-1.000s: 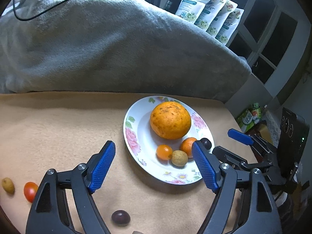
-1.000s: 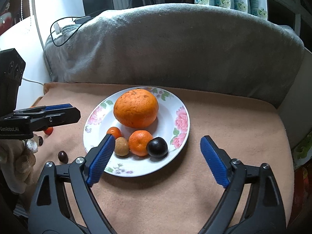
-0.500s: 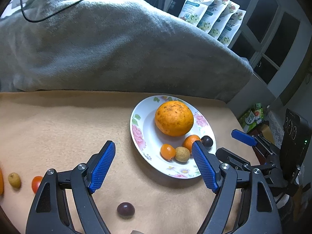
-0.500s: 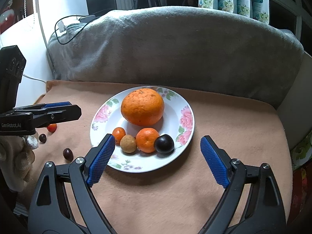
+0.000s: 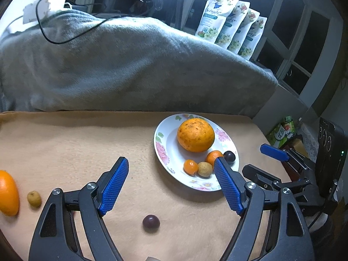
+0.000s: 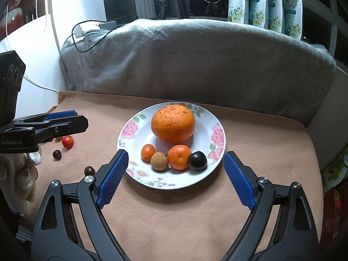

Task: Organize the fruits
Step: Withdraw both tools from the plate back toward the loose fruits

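Observation:
A floral white plate (image 6: 134,134) (image 5: 165,152) on the tan cloth holds a large orange (image 6: 173,123) (image 5: 195,134), a small mandarin (image 6: 179,157), a tiny orange fruit (image 6: 148,152), a brown longan (image 6: 159,161) and a dark plum (image 6: 197,160). Loose on the cloth: a dark plum (image 5: 151,223) (image 6: 89,170), a longan (image 5: 34,198), an orange (image 5: 7,192), a red tomato (image 6: 67,141) and another dark fruit (image 6: 57,154). My left gripper (image 5: 169,188) is open above the cloth, left of the plate. My right gripper (image 6: 175,180) is open over the plate's near edge.
A grey blanket-covered cushion (image 6: 195,61) rises behind the cloth. Refill pouches (image 5: 230,32) stand by the window behind it. The cloth's right edge drops off toward boxes (image 5: 282,130). A cable (image 5: 65,37) lies on the blanket.
Both grippers have pulled back and up from the plate. The left view has swung left, so the loose plum, longan and orange at the left show more fully. Jaws stay open.

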Demonstrator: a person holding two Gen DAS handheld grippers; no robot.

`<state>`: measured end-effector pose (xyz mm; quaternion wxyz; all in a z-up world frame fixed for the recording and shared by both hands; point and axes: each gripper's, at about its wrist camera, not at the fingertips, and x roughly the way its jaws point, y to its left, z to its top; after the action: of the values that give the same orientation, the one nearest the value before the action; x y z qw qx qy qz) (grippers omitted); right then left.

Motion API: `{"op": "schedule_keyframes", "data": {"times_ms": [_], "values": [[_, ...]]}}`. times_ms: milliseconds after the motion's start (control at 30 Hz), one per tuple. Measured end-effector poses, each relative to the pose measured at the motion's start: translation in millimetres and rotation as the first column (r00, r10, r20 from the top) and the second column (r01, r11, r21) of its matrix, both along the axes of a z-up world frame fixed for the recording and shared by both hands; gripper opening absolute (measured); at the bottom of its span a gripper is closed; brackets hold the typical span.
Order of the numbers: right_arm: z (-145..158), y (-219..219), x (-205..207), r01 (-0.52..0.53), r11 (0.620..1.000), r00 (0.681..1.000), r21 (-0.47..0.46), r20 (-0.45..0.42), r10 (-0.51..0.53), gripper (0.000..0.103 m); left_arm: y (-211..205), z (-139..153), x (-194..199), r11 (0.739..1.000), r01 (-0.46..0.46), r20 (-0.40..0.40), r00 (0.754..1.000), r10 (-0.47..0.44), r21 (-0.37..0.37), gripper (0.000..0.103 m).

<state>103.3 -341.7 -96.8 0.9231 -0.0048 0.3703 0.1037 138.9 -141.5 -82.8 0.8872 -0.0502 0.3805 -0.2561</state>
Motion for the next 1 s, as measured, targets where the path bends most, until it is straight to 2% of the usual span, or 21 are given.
{"op": "schedule_keyframes", "data": {"times_ms": [633,1000], "values": [[16,35,-11,-0.048,0.999,0.998,-0.001,0.032,0.048,0.091,40,16,-27,0.998,-0.059,0.085,0.995,0.057,0.023,0.081],[21,64,-5,-0.108,0.994,0.993,0.031,0.041,0.107,0.091,103,19,-37,0.981,-0.186,0.126,0.976,0.178,0.055,0.081]]}}
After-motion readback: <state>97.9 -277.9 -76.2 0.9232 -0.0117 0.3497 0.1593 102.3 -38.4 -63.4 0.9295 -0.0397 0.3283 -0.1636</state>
